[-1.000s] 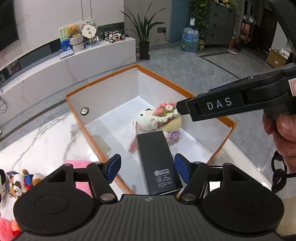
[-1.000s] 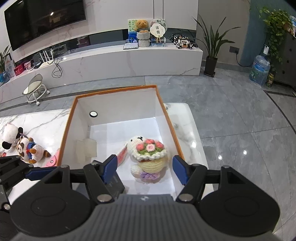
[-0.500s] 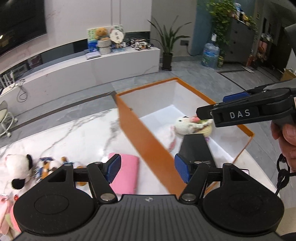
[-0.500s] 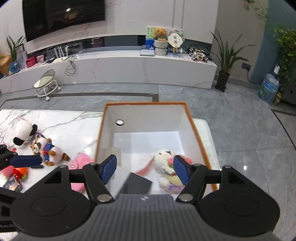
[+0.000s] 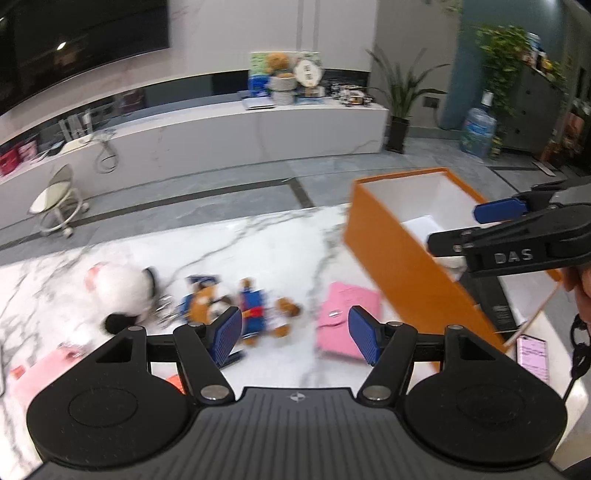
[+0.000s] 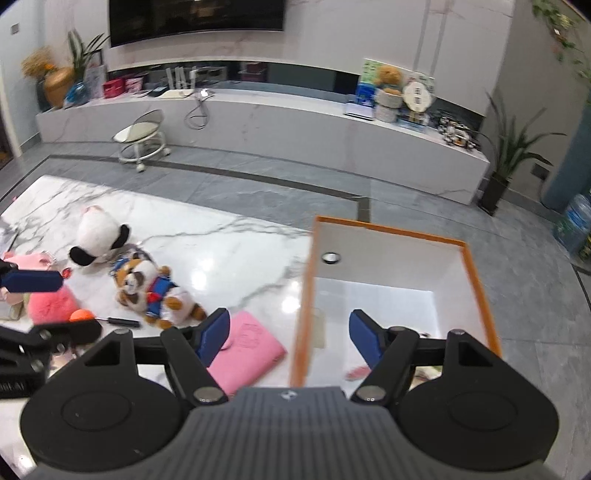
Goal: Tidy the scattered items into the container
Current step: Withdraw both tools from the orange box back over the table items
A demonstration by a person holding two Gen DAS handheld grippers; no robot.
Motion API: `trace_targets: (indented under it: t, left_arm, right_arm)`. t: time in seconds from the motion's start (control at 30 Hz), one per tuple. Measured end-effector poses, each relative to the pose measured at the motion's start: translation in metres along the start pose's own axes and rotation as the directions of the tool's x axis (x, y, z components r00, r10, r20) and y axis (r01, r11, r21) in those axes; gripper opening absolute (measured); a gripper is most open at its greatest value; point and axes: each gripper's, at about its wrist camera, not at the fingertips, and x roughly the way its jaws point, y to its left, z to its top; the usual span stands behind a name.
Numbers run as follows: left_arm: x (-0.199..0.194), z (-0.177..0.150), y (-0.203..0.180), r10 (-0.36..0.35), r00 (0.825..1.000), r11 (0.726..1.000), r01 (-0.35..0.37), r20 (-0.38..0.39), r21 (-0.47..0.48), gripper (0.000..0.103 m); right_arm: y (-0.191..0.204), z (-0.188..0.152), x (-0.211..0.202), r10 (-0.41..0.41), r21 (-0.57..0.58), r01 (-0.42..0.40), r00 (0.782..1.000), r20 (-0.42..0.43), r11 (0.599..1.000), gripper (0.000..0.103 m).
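Now swung off the orange box [image 6: 480,295] toward toys scattered on the counter [image 6: 221,258], the left gripper [image 5: 295,334] hangs empty and parted, while the right gripper [image 6: 290,336] is opening on nothing; next pickup likely.

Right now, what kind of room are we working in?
Most likely a home living room: a large wall-mounted TV above a long white marble media bench, potted plants, and a grey tiled floor. The work surface looks like a low marble table.
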Motion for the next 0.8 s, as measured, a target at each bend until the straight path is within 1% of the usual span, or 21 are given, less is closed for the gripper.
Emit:
trace_targets:
  t: [0.2,0.33,0.5,0.6,0.8]
  left_arm:
    - [-0.003,-0.023,0.057,0.079,0.996,0.992,-0.082,-0.032,-0.095,0.075]
    - [0.003,-0.044,0.088,0.104,0.992,0.984,-0.114,-0.073,-0.14,0.075]
    - [0.008,-0.064,0.108,0.096,0.989,0.981,-0.113,-0.112,-0.157,0.075]
    - [0.011,-0.077,0.115,0.076,0.988,0.982,-0.097,-0.132,-0.16,0.075]
    - [0.023,-0.102,0.112,0.033,0.981,0.992,-0.056,-0.189,-0.117,0.075]
  right_arm:
    - [0.027,0.005,0.017,0.042,-0.047,-0.043,0.999,-0.021,0.998,0.074]
    - [0.048,0.006,0.026,0.077,-0.079,-0.08,0.996,-0.036,0.994,0.074]
    - [0.07,0.004,0.043,0.103,-0.112,-0.11,0.992,-0.071,0.988,0.075]
    - [0.085,0.002,0.055,0.108,-0.142,-0.122,0.989,-0.103,0.982,0.075]
    - [0.109,0.002,0.071,0.125,-0.179,-0.149,0.983,-0.135,0.972,0.075]
